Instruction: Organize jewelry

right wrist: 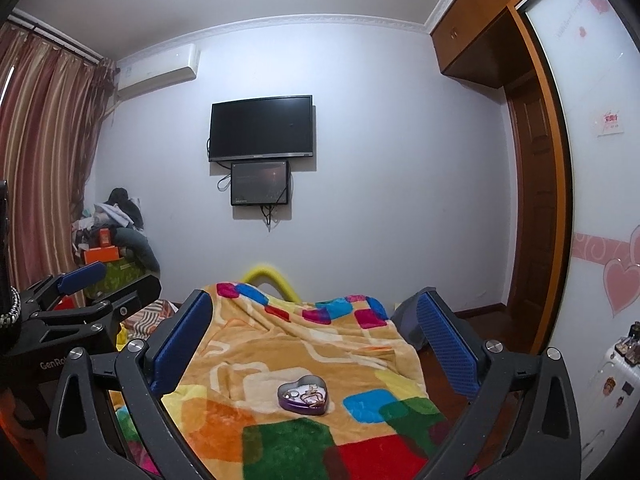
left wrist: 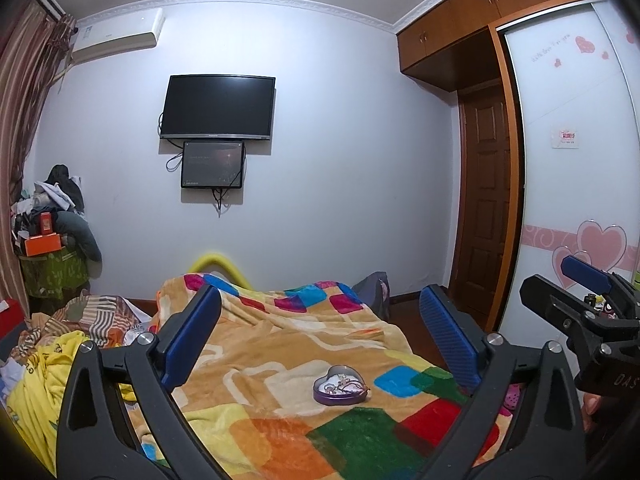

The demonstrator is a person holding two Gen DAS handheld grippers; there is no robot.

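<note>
A purple heart-shaped tin (left wrist: 340, 389) lies open on the colourful blanket (left wrist: 280, 344), with a tangle of small jewelry inside. It also shows in the right wrist view (right wrist: 303, 394). My left gripper (left wrist: 320, 332) is open and empty, held above the bed with the tin between and below its blue pads (left wrist: 192, 336). My right gripper (right wrist: 314, 336) is open and empty, likewise above the tin. The right gripper shows at the right edge of the left wrist view (left wrist: 588, 292); the left gripper shows at the left of the right wrist view (right wrist: 88, 284).
The bed's blanket (right wrist: 304, 344) has folds toward its far end. Crumpled bedding (left wrist: 52, 368) lies at the left. A pile of clothes and boxes (left wrist: 48, 228) stands in the far left corner. A wardrobe (left wrist: 580, 160) and door (left wrist: 484, 208) are at the right.
</note>
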